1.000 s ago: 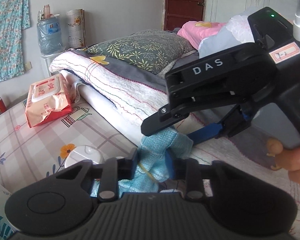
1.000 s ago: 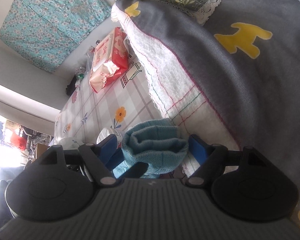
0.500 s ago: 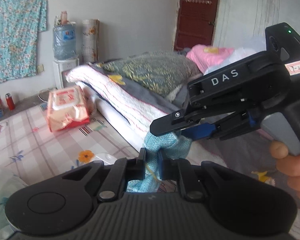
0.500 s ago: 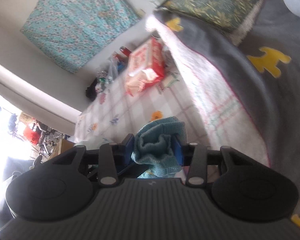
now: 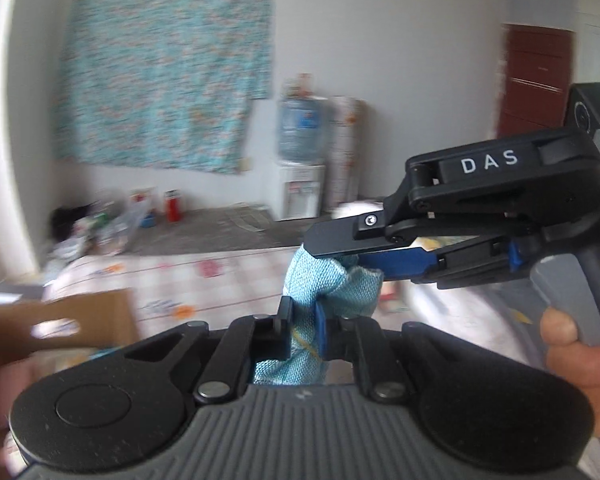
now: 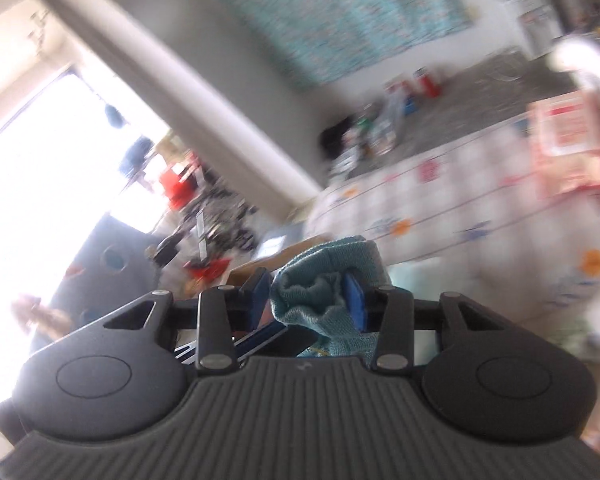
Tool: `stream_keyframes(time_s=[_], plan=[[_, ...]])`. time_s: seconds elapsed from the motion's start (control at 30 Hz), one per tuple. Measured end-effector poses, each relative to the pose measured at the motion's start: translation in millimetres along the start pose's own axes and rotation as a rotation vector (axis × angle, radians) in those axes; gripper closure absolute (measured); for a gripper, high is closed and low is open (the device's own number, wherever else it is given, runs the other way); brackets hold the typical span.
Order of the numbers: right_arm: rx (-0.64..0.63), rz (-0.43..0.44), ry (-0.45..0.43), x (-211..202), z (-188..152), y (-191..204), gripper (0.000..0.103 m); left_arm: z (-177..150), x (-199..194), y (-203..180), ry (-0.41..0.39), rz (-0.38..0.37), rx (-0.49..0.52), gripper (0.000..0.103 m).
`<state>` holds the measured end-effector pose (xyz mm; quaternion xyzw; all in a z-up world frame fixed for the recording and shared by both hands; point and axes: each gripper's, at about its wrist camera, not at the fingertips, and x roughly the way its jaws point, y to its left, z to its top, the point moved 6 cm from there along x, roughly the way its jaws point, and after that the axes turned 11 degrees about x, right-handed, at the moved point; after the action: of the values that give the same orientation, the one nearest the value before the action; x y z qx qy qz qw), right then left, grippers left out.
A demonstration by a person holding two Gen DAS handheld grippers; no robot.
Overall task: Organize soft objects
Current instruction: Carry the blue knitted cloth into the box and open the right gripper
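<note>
Step in hand – carrying blue knit cloth [image 5: 328,284] off bed [image 5: 204,280]. Left gripper [image 5: 302,326] and right gripper [image 6: 306,294] both clamped on cloth, held midair above bed. Next, likely – lower into cardboard box [image 5: 56,320] beside bed, then release.

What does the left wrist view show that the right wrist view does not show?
Only the left wrist view: the right gripper from outside, the hand on its handle, a water dispenser, a brown door.
Only the right wrist view: a bright window, a pink packet.
Both: the teal knitted cloth, both jaws shut on it, and the flowered bedsheet.
</note>
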<state>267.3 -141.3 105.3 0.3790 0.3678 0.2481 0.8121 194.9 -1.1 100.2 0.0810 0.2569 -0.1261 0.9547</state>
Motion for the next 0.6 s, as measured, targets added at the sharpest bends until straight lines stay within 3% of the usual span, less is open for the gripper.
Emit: stream_keyframes(time_s=[0.27, 0.47, 0.6], plan=[[-0.016, 0.111, 0.341, 166.2, -78.7, 110.9, 0.063, -64.8, -58.6, 151.0, 0.144, 0.253, -0.222, 0.091], [-0.003, 0.061, 0.535, 265.2, -147.9, 139.4, 0.062, -119.9, -58.3, 218.9, 0.293, 0.372, -0.320, 0.091], [0.039, 0.021, 0.595, 313.7, -166.4, 132.3, 0.061, -138.9, -41.8, 245.7, 0.365, 0.433, -0.333, 0.090]])
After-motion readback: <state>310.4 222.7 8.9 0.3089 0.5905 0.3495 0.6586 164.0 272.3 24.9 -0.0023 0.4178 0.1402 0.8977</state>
